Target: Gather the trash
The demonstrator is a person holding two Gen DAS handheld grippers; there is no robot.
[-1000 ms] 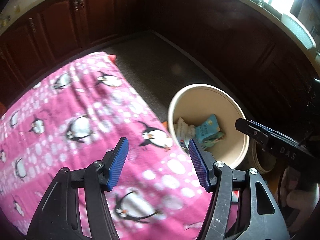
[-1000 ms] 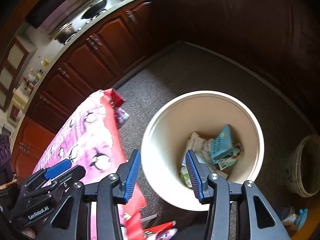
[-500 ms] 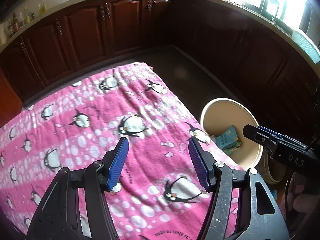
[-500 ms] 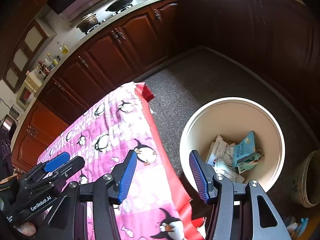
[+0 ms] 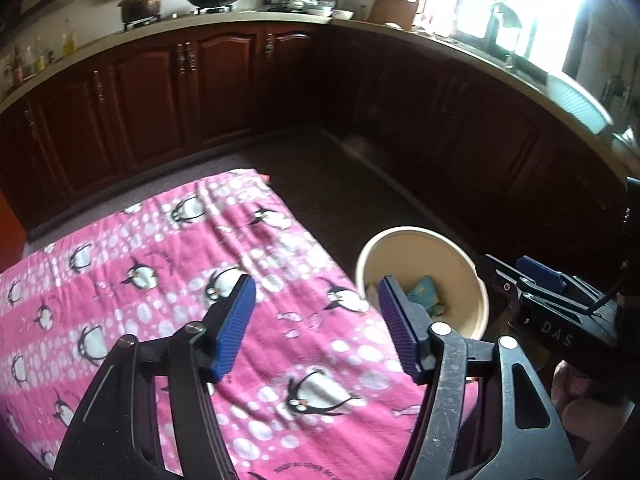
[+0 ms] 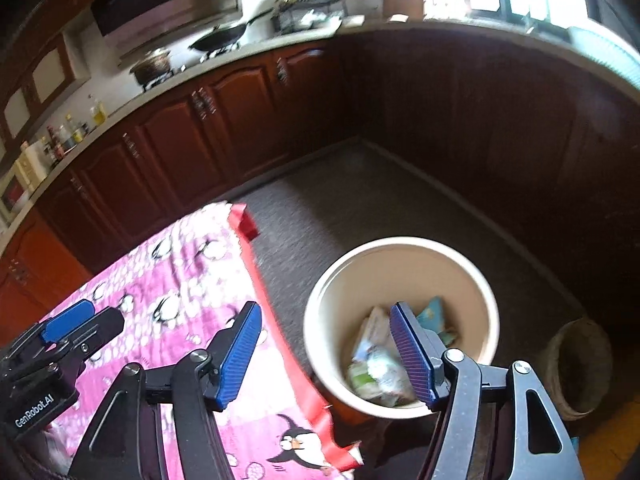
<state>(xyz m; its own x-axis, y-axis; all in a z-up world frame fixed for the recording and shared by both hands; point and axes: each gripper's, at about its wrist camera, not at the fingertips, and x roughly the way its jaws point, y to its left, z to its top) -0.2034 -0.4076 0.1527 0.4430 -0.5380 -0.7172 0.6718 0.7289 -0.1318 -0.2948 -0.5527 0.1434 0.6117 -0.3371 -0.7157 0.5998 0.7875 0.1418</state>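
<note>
Left tongs [image 5: 316,320]: spread wide, nothing between the blue ribbed pads [image 5: 236,322]. They hang over the pink penguin cloth [image 5: 160,280] that covers the worktop, pointing forward and down toward its far right edge.

Right tongs [image 6: 326,352]: also spread wide, nothing gripped. They sit above the red cloth edge [image 6: 280,332]; the left pad is over the cloth, the right pad over the mouth of the cream bin [image 6: 404,248].

The bin stands on the dark floor [image 6: 360,200], just right of the worktop and ahead-right of the left tongs [image 5: 424,236]. Trash [image 6: 380,364] lies at its bottom: crumpled white and green wrappers and a teal packet [image 6: 432,314]. Print on the wrappers is blurred, probably unreadable.

Writing: "GenRobot.AI" on the left tool body, seen at lower left of the right wrist view [image 6: 34,410]. "DAS" on the right tool body, seen at right of the left wrist view [image 5: 556,332].

A second, brownish container [image 6: 576,372] stands right of the bin.
</note>
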